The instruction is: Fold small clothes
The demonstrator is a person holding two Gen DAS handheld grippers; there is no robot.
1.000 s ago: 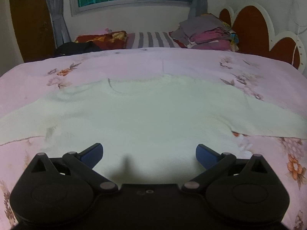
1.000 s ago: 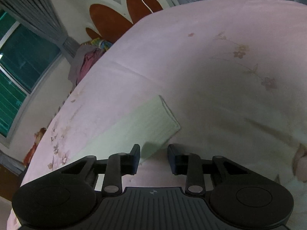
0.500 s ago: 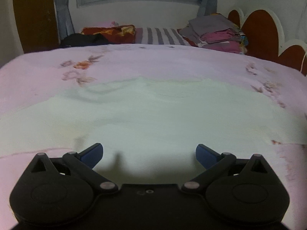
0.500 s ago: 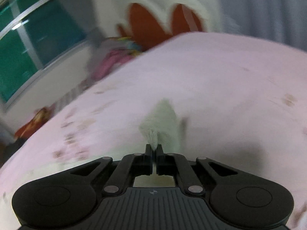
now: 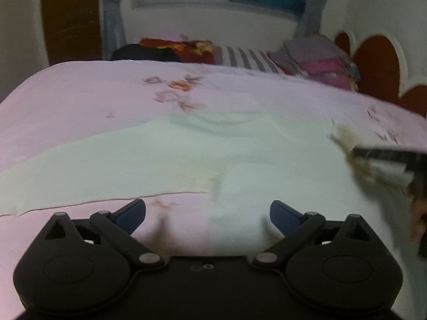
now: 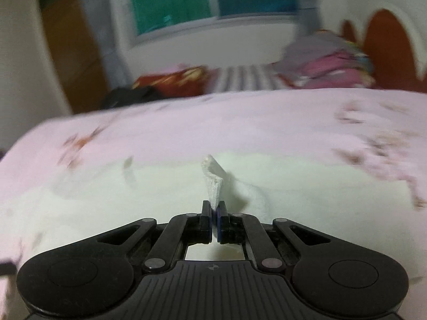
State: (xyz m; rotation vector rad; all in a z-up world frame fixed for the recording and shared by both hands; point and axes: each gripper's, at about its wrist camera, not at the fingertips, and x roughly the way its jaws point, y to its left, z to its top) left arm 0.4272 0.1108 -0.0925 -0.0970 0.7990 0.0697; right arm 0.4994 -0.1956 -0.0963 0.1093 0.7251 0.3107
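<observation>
Our right gripper (image 6: 214, 214) is clamped on the cuff (image 6: 213, 184) above the sweater (image 5: 165, 154) spread sideways across the bed (image 5: 80, 98), body lying leftward, while our left gripper (image 5: 207, 214) gapes empty.

The left gripper (image 5: 208, 213) points forward and down, its two blue-tipped fingers (image 5: 130, 212) spread wide at ten and two o'clock with nothing between them. The right gripper (image 6: 214, 212) is clamped tight, its pads pinching a white sleeve cuff (image 6: 213, 186) that stands up at twelve o'clock. In the left wrist view it enters blurred at three o'clock, a hand (image 5: 419, 213) behind it.
</observation>
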